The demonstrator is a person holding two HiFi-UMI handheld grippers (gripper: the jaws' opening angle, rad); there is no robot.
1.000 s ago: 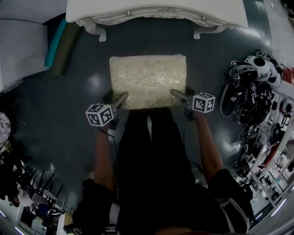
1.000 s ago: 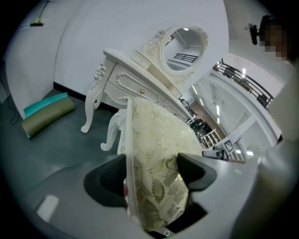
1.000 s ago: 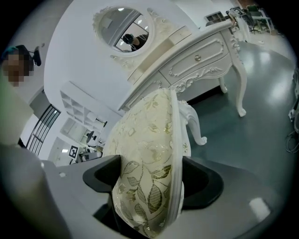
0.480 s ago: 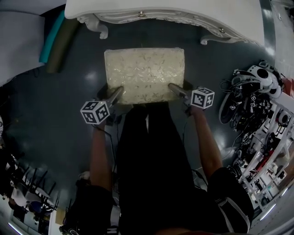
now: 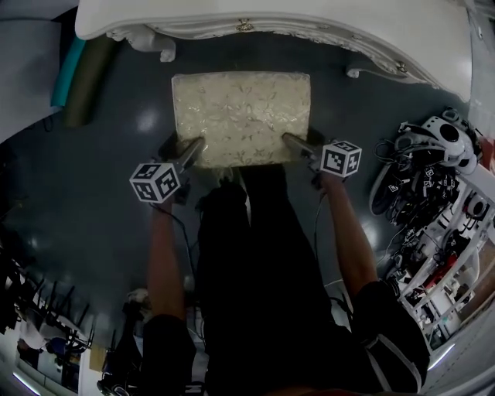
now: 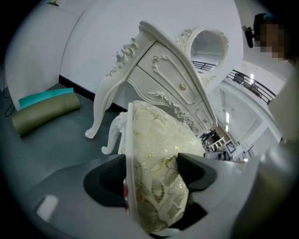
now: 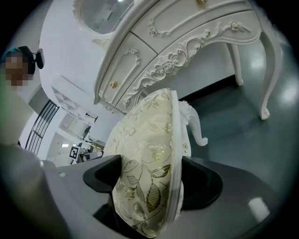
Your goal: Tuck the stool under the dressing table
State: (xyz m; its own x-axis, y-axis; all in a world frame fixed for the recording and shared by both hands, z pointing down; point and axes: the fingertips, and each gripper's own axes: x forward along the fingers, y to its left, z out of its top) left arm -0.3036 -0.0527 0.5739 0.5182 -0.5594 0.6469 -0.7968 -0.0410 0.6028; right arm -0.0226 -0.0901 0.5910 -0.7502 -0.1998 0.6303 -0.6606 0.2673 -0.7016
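The dressing table (image 5: pixel 294 15) stands ahead of both sets of jaws, its open knee space facing the person. The stool (image 5: pixel 241 116) lies between jaws and table, its far edge just short of the table's front, so not yet tucked in. Its two near corners are the handles: the left gripper (image 5: pixel 189 152) and right gripper (image 5: pixel 292 143) each have their jaws set wide and pressed on the padded seat, probably so it moves squarely.

The head view alone shows the stool roughly centred between the table's front legs. Only the gripper views show the cushion squeezed between the pads, the stool's curled legs (image 7: pixel 198 126) beyond the jaws, and the table's drawer knob (image 6: pixel 183 87).
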